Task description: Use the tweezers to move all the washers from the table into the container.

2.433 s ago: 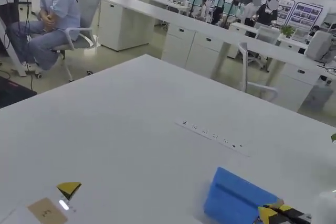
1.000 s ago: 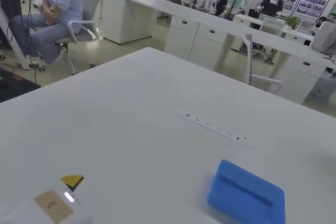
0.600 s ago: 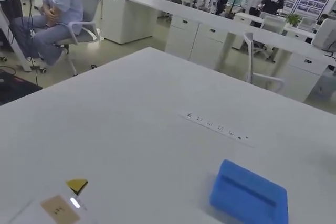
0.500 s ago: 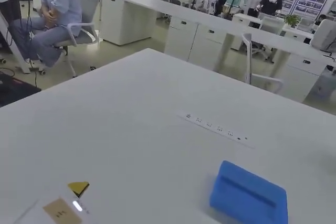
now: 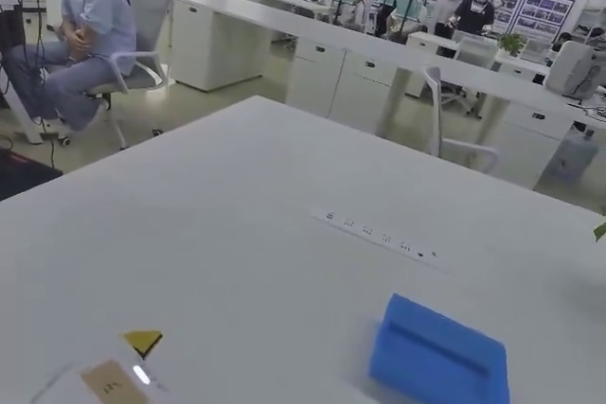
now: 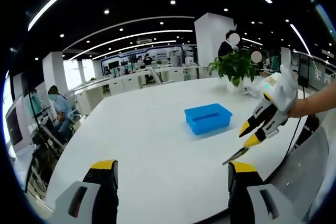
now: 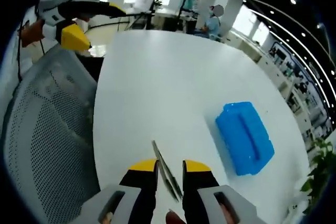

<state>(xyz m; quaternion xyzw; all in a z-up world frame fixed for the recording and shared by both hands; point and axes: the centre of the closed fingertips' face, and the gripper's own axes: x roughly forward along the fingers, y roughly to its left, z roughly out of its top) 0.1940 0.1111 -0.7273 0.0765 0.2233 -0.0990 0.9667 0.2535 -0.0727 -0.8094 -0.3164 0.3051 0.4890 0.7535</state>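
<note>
Clamped on the tweezers [image 7: 159, 153], the right gripper [image 7: 169, 167] has drawn back from the blue container [image 5: 437, 361] at lower right, so one delivery looks done.

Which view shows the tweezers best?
The right gripper view: the tweezers sit close and large, held between the right gripper's jaws. The left gripper view shows them small, poking out below that gripper.

Left gripper [image 6: 172, 167] is wide open, jaws well apart, nothing between them. Right gripper [image 7: 169, 165] is pinched on the tweezers [image 7: 159, 157]; in the left gripper view it sits off to the right, tips angled down-left, my bare forearm [image 6: 319, 99] behind it. The yellow tip [image 5: 143, 340] low in the head view is probably my left gripper's.
</note>
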